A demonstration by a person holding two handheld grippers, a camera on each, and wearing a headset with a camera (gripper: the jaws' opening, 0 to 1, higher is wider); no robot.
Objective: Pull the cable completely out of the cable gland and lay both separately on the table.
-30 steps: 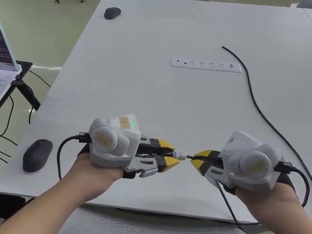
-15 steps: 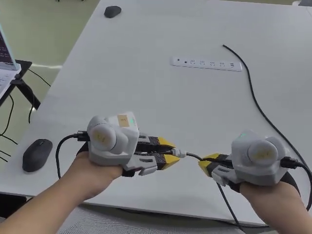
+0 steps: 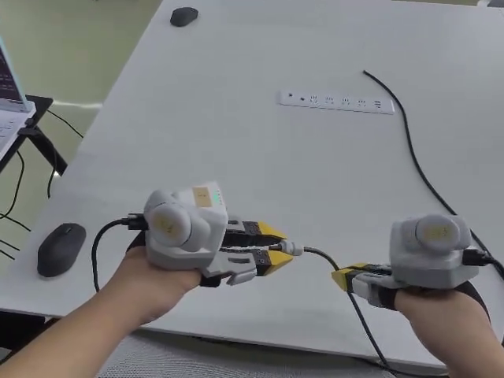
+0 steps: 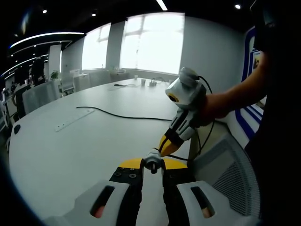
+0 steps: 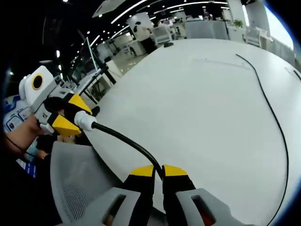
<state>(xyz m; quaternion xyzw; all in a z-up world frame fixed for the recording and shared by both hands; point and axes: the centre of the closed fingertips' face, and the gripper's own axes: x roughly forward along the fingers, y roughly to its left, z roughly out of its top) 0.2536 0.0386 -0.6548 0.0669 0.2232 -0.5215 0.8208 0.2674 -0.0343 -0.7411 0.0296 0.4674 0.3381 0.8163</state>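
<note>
A white table takes up most of the head view. A white power strip lies flat on it at upper right. A long black cord runs from beside the strip's right end down toward the right edge. One dark mouse sits at the top left, another mouse at the lower left corner.

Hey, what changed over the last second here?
The right gripper, shut on the cable, has pulled away to the person's right, drawing more cable out of the cable gland. The left gripper stayed put, still shut on the cable gland. The power strip has not moved.
</note>
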